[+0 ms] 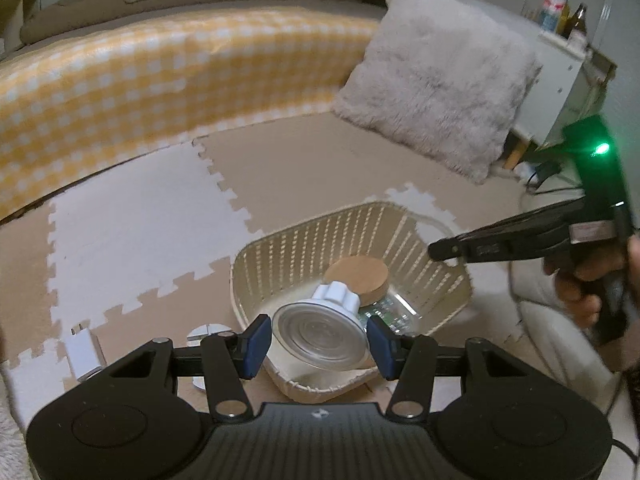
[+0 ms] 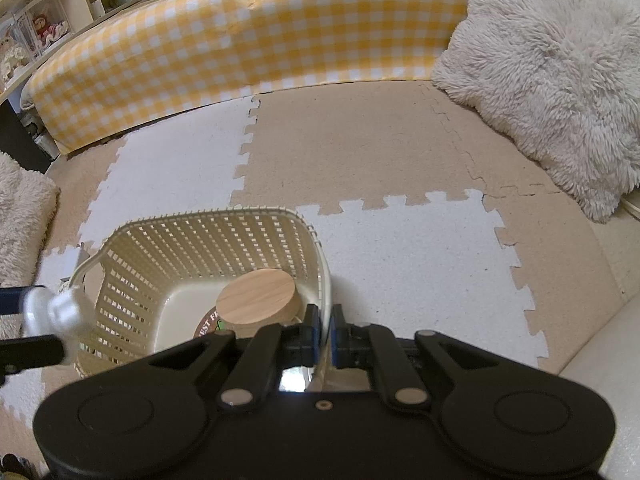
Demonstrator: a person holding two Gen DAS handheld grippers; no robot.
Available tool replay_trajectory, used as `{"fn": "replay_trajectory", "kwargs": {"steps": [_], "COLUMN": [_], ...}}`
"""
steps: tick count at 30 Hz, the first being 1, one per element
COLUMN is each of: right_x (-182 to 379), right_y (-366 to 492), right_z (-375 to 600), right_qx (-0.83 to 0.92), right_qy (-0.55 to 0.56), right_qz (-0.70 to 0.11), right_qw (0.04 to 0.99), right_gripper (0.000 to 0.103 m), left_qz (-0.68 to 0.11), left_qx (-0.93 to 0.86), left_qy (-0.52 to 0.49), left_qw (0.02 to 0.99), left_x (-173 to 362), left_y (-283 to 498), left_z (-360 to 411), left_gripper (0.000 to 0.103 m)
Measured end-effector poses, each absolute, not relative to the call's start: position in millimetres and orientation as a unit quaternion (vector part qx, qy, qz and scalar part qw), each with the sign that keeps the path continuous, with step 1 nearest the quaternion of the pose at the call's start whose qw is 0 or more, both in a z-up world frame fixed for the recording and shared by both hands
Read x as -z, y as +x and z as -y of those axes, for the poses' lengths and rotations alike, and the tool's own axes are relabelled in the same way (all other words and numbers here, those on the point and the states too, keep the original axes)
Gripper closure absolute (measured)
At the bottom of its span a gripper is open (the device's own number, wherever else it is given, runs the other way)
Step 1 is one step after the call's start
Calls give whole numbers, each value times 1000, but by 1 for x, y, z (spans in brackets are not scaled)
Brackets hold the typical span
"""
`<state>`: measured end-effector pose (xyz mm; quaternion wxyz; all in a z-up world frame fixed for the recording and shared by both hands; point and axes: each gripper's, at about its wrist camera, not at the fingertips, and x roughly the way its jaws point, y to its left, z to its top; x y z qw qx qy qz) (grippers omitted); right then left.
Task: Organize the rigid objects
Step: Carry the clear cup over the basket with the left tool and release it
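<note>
My left gripper [image 1: 318,340] is shut on a white suction-cup holder [image 1: 320,332] with a ribbed knob, held over the near edge of the cream basket [image 1: 360,220]. It also shows in the right wrist view [image 2: 60,314]. A clear jar with a round wooden lid [image 1: 358,274] lies inside the basket; the lid also shows in the right wrist view [image 2: 256,294]. My right gripper [image 2: 327,332] is shut on the basket's rim [image 2: 326,280] on its right side.
A white charger plug [image 1: 82,350] and a small round white piece [image 1: 208,330] lie on the foam mat left of the basket. A fluffy cushion [image 1: 436,80] and a yellow checked barrier [image 1: 160,76] stand behind. White shelving [image 1: 560,76] stands at the right.
</note>
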<state>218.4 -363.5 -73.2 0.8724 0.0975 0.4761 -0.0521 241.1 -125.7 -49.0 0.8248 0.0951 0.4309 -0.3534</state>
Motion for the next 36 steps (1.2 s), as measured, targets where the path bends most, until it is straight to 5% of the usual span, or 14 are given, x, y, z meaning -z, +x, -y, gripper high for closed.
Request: {"fn": "replay_trajectory", "kwargs": {"steps": [15,21,36], "right_x": [75,75,75], "right_y": [219,219,220], "right_z": [360,361,361], "right_qx": [54,55,54], "right_qy": [90,91,92], "right_qz": [-481,-481,-481], "right_qw": [871,870,870], "right_gripper": [97,97,97], "left_qz": [-473,-478,-469], "left_qx": [336,338,341], "left_qy": [96,86,79], "left_qw": [809,806,810], "left_x": [71,69,59], "left_y": [249,247,242], "left_z": [144,143,142], "left_gripper": [48,36,30]}}
